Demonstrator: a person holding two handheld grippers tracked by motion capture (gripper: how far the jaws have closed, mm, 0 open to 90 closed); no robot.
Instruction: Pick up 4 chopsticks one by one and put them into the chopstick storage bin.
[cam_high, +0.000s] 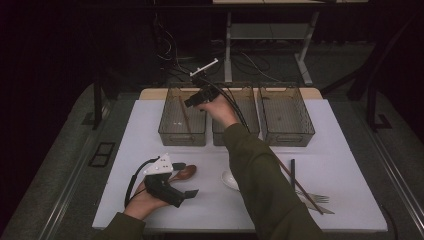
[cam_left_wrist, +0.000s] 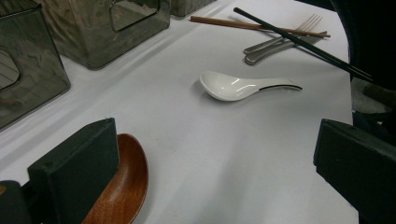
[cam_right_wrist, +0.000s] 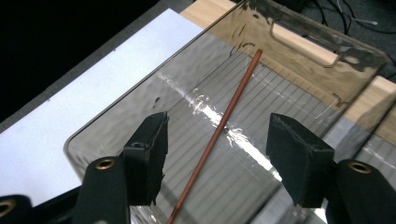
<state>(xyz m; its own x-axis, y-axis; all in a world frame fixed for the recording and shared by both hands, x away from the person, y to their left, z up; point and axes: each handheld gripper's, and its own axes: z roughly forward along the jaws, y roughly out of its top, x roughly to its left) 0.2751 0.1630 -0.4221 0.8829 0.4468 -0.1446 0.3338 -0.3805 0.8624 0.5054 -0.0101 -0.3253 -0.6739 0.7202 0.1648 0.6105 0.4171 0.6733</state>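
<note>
One brown chopstick (cam_right_wrist: 219, 126) lies in the left bin (cam_high: 170, 134); my right tongs (cam_right_wrist: 217, 154) hang spread above it. Left tongs (cam_left_wrist: 210, 163) spread beside the wooden spoon (cam_left_wrist: 122, 182). Second brown chopstick (cam_left_wrist: 252, 25), black chopstick (cam_left_wrist: 303, 42), white spoon (cam_left_wrist: 238, 86), forks (cam_left_wrist: 280, 42) remain on the desk (cam_left_wrist: 224, 158).

High view looks down; gripper views, perhaps closer, share bins (cam_high: 182, 116).

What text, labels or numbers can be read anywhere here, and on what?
None: no readable text in any view.
The three bins, the wooden spoon, white spoon, forks and chopsticks are unmarked.
The left gripper and right gripper show no lettering; any print on the white top plate is too small to tell.
</note>
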